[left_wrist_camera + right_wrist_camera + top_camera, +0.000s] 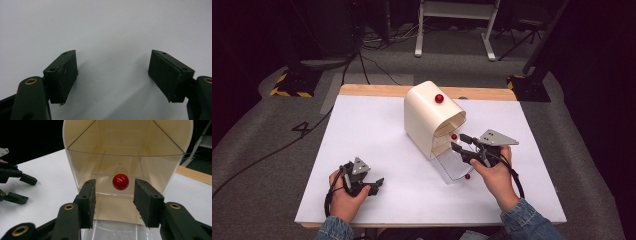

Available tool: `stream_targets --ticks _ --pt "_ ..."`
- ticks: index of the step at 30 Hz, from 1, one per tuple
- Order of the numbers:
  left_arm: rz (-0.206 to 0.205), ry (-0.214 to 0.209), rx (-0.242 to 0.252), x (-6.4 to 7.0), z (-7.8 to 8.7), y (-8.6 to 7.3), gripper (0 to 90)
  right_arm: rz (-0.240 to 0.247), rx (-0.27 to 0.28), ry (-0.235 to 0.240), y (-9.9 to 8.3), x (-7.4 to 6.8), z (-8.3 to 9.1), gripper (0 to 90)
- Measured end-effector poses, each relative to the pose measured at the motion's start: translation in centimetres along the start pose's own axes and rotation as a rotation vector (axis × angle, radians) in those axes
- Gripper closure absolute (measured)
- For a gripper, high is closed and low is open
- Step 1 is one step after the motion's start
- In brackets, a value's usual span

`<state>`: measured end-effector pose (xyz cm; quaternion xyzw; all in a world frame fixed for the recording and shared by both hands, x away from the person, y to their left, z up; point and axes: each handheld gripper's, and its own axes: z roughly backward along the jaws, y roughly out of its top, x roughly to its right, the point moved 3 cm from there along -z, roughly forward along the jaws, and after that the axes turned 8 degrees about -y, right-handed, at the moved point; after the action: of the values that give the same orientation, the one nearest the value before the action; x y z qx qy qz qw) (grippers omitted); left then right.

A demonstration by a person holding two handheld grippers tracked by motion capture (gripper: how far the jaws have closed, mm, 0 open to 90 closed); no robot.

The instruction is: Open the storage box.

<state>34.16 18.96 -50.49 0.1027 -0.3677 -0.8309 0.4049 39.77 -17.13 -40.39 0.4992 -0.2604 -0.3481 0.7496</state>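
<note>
Two black jaws of the right gripper [113, 198] rise in the foreground of the right gripper view, spread apart with nothing between them, aimed at a red knob [120, 181] on the clear drawer front [125, 173] of a cream, round-topped box [75, 135]. Whether the pads touch the knob cannot be told; in this view it sits in the gap between and beyond them. Beneath the jaws lies a clear plastic panel [112, 230] on the white tabletop [45, 192].

From the high view, the right gripper [460, 142], carrying its grey three-cornered plate, is held by a hand [493, 172] with a denim sleeve at the open face of the cream box [427, 112], which stands near the middle of the white table [377, 140]. A second red knob [439, 98] sits on the curved top of the box, and the clear panel [452, 167] lies flat at the box's front, with a small red knob [467, 176] at its near edge.

Well apart, toward the near left of the table, the left gripper [376, 184] is held low in the other hand [343, 197]. In the left gripper view its jaws stand wide apart and empty over the bare white tabletop [112, 30]. A black cable [267, 155] trails off the table's left edge across the grey floor.
</note>
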Motion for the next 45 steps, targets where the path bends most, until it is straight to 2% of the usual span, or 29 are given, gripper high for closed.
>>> stream_targets --ticks 13,15,16,18,21,24,33,45 --pt "0.002 -0.003 -0.004 0.0 0.0 0.0 23.4 0.004 -0.004 -0.044 -0.3 0.2 -1.4 62.3" --pt "0.005 -0.002 -0.001 0.0 0.0 0.0 23.4 0.009 -0.005 -0.05 -0.3 0.3 -1.4 66.6" --pt "0.002 -0.002 -0.002 0.0 0.0 0.0 23.4 0.011 -0.004 -0.036 -0.3 0.3 -1.4 72.9" --pt "0.003 -0.003 -0.001 0.0 0.0 0.0 23.4 0.013 -0.003 -0.027 -0.3 0.3 -1.4 73.7" --pt "0.001 -0.001 0.001 0.1 0.0 0.0 23.4 0.043 0.008 -0.04 -0.3 0.1 -1.4 74.4" --pt "0.001 -0.001 0.0 0.1 0.0 0.0 23.4 0.039 0.015 -0.036 -0.3 0.0 -1.5 74.5" --pt "0.0 0.002 0.002 0.1 0.0 -0.1 23.4 0.036 0.037 -0.029 -0.4 0.0 0.6 74.5" --pt "0.001 -0.003 -0.002 0.0 0.0 0.0 23.4 0.027 0.034 -0.018 -2.0 0.3 4.6 74.5"
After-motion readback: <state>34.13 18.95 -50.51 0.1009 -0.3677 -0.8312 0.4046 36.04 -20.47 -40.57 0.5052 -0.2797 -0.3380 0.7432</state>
